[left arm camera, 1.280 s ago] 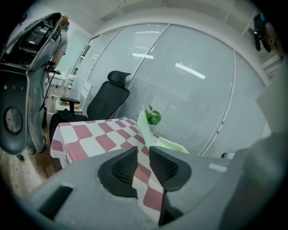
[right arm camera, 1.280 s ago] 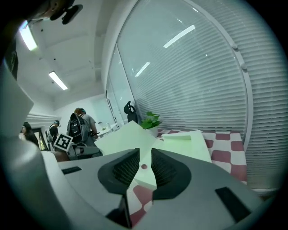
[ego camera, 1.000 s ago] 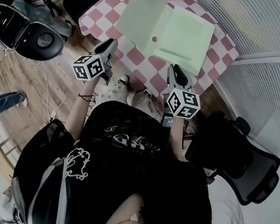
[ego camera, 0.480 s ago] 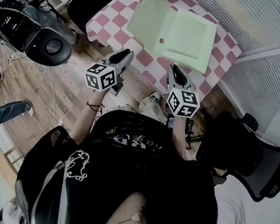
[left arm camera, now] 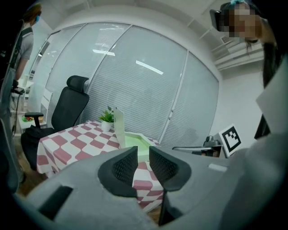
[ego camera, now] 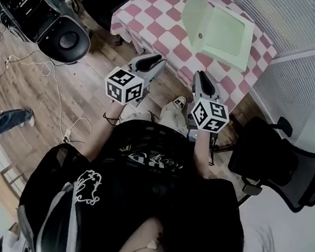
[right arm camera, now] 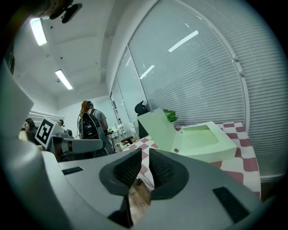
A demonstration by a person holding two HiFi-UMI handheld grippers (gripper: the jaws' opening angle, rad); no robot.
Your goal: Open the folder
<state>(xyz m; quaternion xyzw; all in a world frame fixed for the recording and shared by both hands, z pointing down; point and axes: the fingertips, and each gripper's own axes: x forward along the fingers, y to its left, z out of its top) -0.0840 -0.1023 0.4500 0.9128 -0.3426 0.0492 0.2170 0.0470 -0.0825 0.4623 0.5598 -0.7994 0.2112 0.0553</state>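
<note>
The folder [ego camera: 229,32] is a pale green box file lying on the pink-and-white checked table [ego camera: 158,21], its lid [ego camera: 194,11] standing up at its left side. In the left gripper view the lid [left arm camera: 119,128] stands upright. The right gripper view shows the tray [right arm camera: 204,139] open. Both grippers hang short of the table's near edge, over the wooden floor. My left gripper [ego camera: 153,60] [left arm camera: 143,155] and right gripper [ego camera: 201,79] [right arm camera: 145,155] each show a narrow gap between their pads, with nothing between them.
A small potted plant [left arm camera: 107,117] stands behind the folder. A black office chair [ego camera: 281,159] is at the right, and black chairs and gear [ego camera: 45,22] with cables are at the left. A person's leg [ego camera: 0,121] is at the far left. People stand in the background [right arm camera: 90,121].
The table and folder have slid up and right in the head view. My left gripper has moved right, closer to the right one, and rolled. The folder stays open.
</note>
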